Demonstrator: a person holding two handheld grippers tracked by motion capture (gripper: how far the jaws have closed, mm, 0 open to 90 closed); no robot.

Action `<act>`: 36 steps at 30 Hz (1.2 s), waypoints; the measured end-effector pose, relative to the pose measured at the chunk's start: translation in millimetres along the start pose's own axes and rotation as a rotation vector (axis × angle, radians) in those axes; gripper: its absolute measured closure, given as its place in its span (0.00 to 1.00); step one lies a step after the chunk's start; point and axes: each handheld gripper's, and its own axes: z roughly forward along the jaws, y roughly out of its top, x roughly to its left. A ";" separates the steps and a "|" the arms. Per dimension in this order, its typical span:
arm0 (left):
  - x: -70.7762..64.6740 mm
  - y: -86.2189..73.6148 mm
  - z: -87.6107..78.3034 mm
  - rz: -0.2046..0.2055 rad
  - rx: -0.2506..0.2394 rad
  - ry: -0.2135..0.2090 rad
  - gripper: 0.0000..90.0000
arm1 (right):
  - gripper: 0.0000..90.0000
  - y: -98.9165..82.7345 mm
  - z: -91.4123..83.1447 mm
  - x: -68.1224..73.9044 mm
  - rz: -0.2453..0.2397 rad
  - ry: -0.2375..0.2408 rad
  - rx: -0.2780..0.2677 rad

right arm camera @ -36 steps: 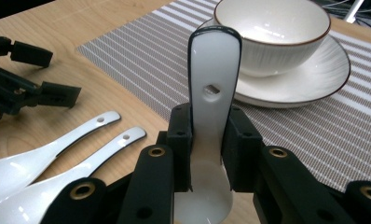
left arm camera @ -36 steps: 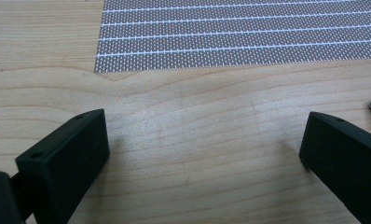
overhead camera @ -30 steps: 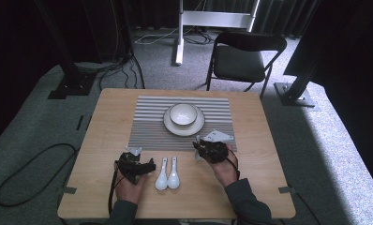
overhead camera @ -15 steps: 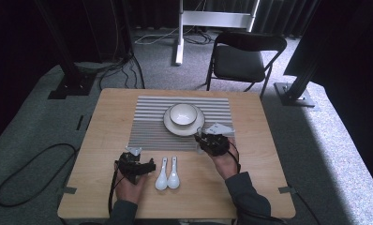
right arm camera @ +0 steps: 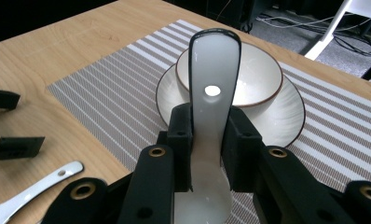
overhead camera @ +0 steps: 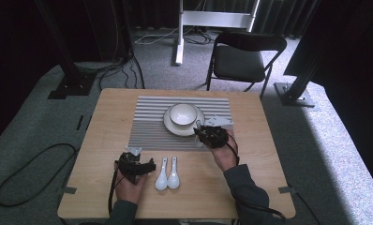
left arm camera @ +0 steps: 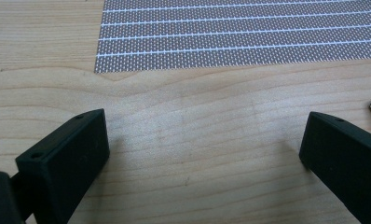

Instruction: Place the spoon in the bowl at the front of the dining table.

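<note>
My right gripper is shut on the handle of a white ceramic spoon, which sticks up and forward towards a white bowl on its plate. In the high view the right gripper hovers at the plate's near right edge, beside the bowl. My left gripper rests on the wood near the front left, with open jaws and nothing between them. Two more white spoons lie side by side just right of it.
A grey striped placemat lies under the plate in the middle of the wooden table. A black folding chair stands beyond the far edge. Cables run on the floor at the left.
My right gripper has carried the spoon away from the person and slightly up, towards the plate and bowl. The left gripper has stayed where it was.
</note>
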 end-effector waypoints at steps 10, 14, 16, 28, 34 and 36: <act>-0.3 0.0 0.2 -0.005 -0.003 -0.001 0.02 | 0.83 13.6 8.9 -4.5 -0.003 0.006 -0.001; -0.1 0.0 0.0 -0.001 0.000 0.000 0.02 | 0.83 17.6 10.6 -5.0 -0.009 0.004 0.000; -0.2 0.0 0.1 -0.002 -0.001 -0.001 0.02 | 0.83 20.1 12.8 -5.8 -0.014 0.003 0.000; 0.0 0.0 0.1 -0.001 -0.001 -0.001 0.02 | 0.83 30.5 20.5 -12.5 0.002 -0.002 -0.010; 0.0 0.0 -0.1 0.001 0.001 0.000 0.02 | 0.83 36.0 23.9 -16.2 0.008 -0.005 -0.016; -0.1 0.0 -0.1 -0.001 0.001 0.000 0.02 | 0.83 37.2 24.3 -17.0 0.010 -0.006 -0.019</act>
